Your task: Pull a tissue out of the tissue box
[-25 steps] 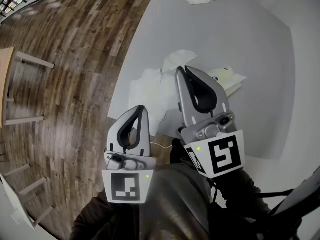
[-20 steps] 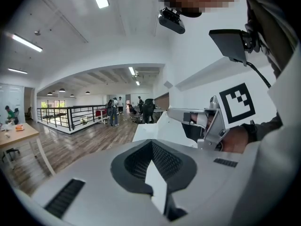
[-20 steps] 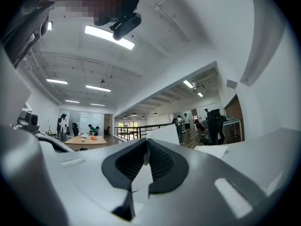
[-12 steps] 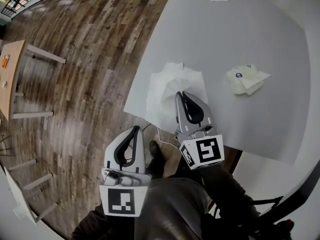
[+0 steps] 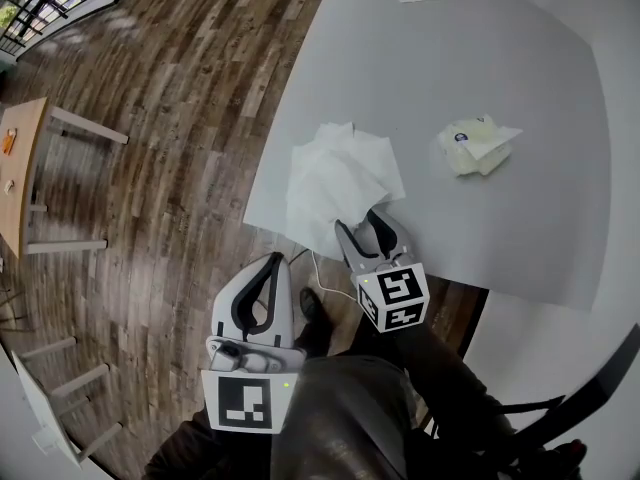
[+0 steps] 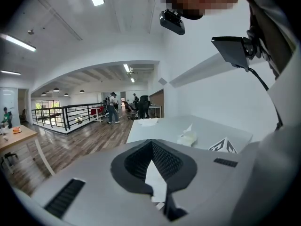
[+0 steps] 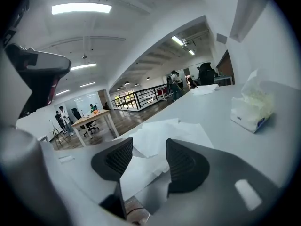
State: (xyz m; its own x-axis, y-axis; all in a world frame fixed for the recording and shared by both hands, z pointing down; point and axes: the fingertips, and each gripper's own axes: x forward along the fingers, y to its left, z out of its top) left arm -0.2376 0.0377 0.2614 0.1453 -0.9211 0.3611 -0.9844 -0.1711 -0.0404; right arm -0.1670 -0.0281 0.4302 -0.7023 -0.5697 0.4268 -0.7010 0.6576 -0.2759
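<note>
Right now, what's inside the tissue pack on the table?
A white tissue pokes out of the tissue pack. Whatever else it holds is covered by the pack itself.

Long white ceiling strip lamps (image 7: 81, 7) give bright, even light, only faint shadows lie on the pale grey bench (image 5: 480, 98), the glossy brown plank floor (image 5: 170, 138) shows pale glare, and every picture bends strongly at its edges.

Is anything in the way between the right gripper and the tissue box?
Nothing visible is. Only bare table lies between the right gripper and the tissue box. The gripper's jaws are opening, with a loose tissue between them. The other loose tissues lie off to the side.
</note>
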